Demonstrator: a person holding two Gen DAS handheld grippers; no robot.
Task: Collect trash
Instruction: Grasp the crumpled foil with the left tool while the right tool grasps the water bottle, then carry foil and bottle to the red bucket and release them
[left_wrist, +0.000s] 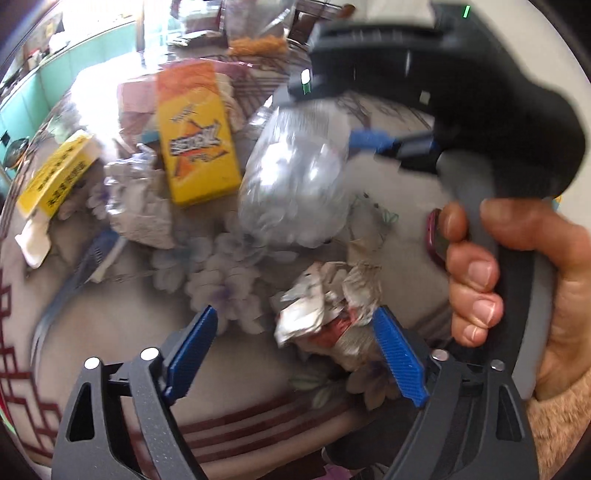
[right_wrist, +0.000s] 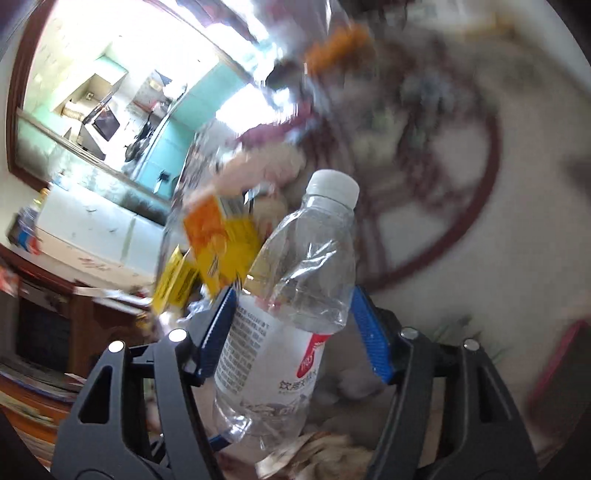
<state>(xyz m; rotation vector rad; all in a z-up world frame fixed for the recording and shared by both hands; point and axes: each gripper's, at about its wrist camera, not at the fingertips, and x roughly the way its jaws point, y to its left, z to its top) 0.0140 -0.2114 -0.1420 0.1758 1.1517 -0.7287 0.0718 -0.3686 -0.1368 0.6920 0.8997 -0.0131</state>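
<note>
My right gripper (right_wrist: 291, 317) is shut on a crushed clear plastic bottle (right_wrist: 295, 288) with a white cap and label, held off the table. The left wrist view shows that bottle (left_wrist: 295, 177) in the right gripper (left_wrist: 369, 142). My left gripper (left_wrist: 295, 343) is open just above the table. A crumpled paper wrapper (left_wrist: 325, 310) lies between its blue fingers, near the right one. An orange-yellow box (left_wrist: 195, 136), a yellow box (left_wrist: 55, 177) and crumpled foil (left_wrist: 136, 199) lie further back.
The table carries a floral cloth (left_wrist: 221, 280) with dark red lines. A blue-white strip (left_wrist: 96, 254) lies at the left. A dark red object (left_wrist: 437, 240) lies near the hand. An orange item (left_wrist: 258, 46) sits at the far side.
</note>
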